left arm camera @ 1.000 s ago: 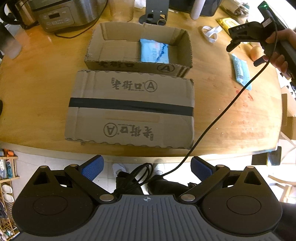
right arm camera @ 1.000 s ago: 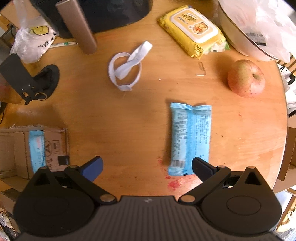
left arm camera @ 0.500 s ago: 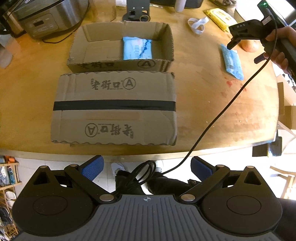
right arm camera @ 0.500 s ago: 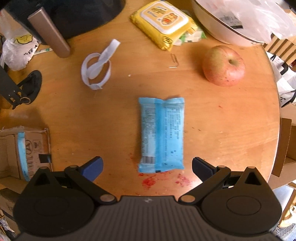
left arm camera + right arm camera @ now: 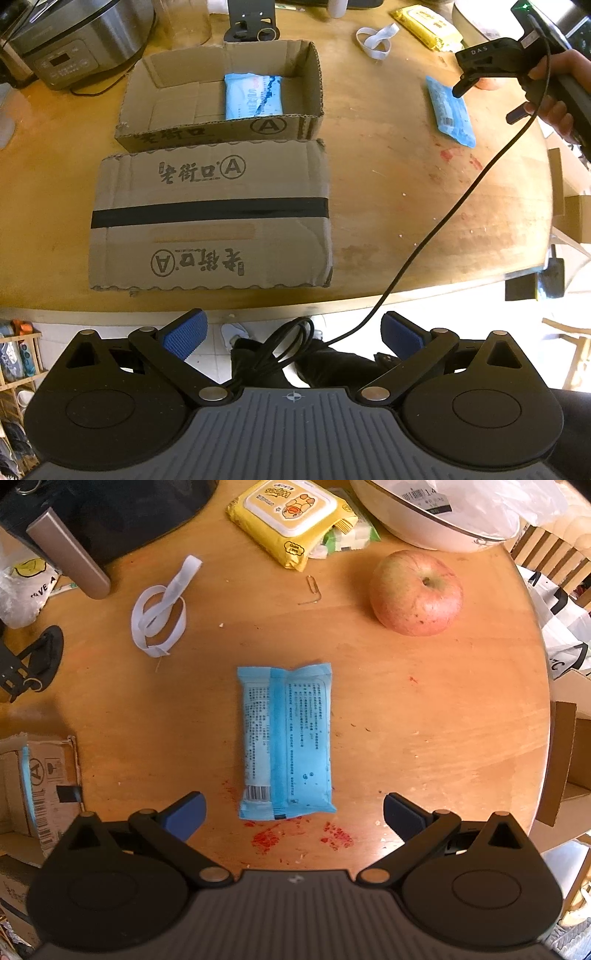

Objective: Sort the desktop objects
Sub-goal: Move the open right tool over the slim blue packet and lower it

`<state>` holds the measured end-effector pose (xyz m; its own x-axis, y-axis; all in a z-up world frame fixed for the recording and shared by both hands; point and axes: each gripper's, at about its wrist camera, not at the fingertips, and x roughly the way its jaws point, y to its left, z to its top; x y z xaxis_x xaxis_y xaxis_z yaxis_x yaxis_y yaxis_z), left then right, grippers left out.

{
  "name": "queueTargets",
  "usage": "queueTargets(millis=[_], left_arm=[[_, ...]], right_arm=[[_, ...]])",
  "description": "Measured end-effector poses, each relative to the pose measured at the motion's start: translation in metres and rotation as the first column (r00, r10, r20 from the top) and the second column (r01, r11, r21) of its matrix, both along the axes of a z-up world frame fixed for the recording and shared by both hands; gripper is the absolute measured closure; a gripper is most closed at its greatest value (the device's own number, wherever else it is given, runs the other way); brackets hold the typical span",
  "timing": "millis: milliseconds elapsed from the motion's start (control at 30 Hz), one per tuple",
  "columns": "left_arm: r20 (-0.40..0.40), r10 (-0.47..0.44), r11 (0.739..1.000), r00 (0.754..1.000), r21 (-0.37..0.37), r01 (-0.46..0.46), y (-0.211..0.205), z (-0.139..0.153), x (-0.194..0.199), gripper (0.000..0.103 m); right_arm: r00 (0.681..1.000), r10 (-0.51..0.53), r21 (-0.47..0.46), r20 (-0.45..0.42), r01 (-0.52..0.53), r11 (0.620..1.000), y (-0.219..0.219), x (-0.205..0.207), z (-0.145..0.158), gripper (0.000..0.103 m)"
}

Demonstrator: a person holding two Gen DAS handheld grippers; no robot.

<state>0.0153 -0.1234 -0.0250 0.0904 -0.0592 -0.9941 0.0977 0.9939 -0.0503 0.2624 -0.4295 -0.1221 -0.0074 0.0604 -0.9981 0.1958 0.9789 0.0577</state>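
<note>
We see the table (image 5: 461,738) under both grippers, wood with red specks. Two boxes sit ahead of the left gripper (image 5: 293,332): the flat taped box (image 5: 210,218) nearest its fingers, the open box (image 5: 221,92) just beyond and touching it. One blue pack (image 5: 253,96) lies inside the open box. A second blue pack, the packet (image 5: 286,742), lies flat on the table straight ahead of the right gripper (image 5: 293,810), centred between its fingers, not touched.

Versus the earlier frames: the right gripper has moved in and lined up, so the packet now sits bigger and dead centre, its near end level with the fingertips; before it was off to the right. The left gripper has drifted left, both boxes now more centred. Left view also shows the right gripper hovering above the packet's far end.

Both grippers spread wide, holding nothing.

Counts beyond the right gripper: one apple (image 5: 415,592) far right, one yellow wipes pack (image 5: 291,517) far centre, one white band (image 5: 162,609) far left, one paperclip (image 5: 313,589). Left view: one cooker (image 5: 74,40) far left.
</note>
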Motion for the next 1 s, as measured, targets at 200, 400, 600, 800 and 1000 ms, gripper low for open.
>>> queueTargets(millis=[200, 400, 600, 800, 1000], left_arm=[[0.0, 0.001, 1.0, 1.0, 0.003, -0.001, -0.001, 0.0, 0.001, 0.0], [0.001, 0.008, 1.0, 1.0, 0.004, -0.008, 0.001, 0.0, 0.001, 0.0], [-0.002, 0.017, 1.0, 1.0, 0.006, -0.017, 0.003, -0.001, 0.003, 0.0], [-0.004, 0.024, 1.0, 1.0, 0.007, -0.024, 0.005, -0.002, 0.007, 0.0], [-0.01, 0.027, 1.0, 1.0, 0.009, -0.027, 0.005, -0.003, 0.011, 0.0]], right_arm=[[1.0, 0.004, 0.004, -0.002, -0.004, 1.0, 0.002, 0.001, -0.003, 0.0], [1.0, 0.013, 0.004, 0.001, -0.013, 1.0, 0.004, 0.005, -0.004, 0.0], [1.0, 0.017, 0.0, 0.005, -0.017, 1.0, 0.005, 0.014, -0.004, 0.0], [1.0, 0.021, -0.002, 0.004, -0.021, 1.0, 0.006, 0.023, -0.005, 0.0], [1.0, 0.022, -0.005, 0.004, -0.022, 1.0, 0.006, 0.031, -0.006, 0.0]])
